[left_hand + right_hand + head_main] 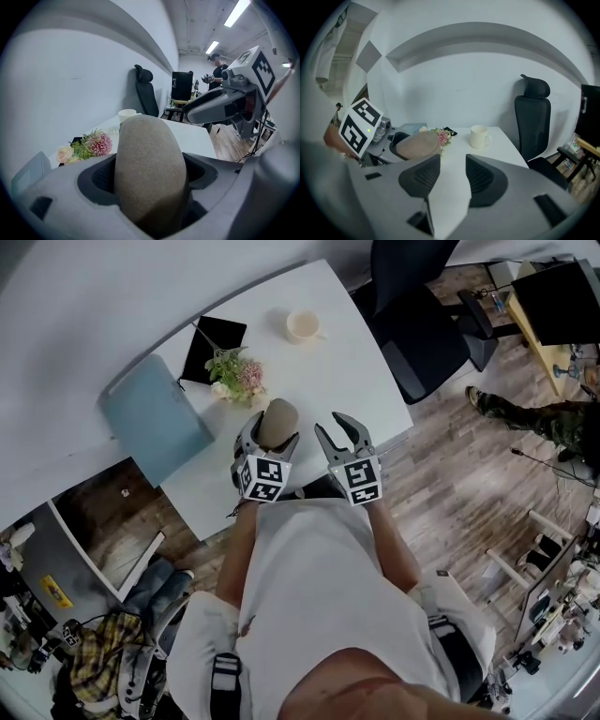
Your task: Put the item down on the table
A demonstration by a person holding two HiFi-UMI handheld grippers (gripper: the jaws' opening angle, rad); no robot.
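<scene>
A tan, rounded oblong item (277, 421) (150, 164) stands upright between the jaws of my left gripper (274, 429), which is shut on it. It hangs just over the near edge of the white table (356, 352). In the right gripper view the same item (417, 144) shows to the left, lying sideways in the left gripper. My right gripper (336, 425) (453, 173) floats beside it to the right, jaws a little apart and empty, with the bare tabletop showing through the gap.
A cream cup (303, 326) stands at the table's far side. A small flower bunch (234, 373) and a black notebook (214, 348) lie beyond the left gripper. A blue-grey flat case (155, 418) is at left, a black office chair (412, 315) at right.
</scene>
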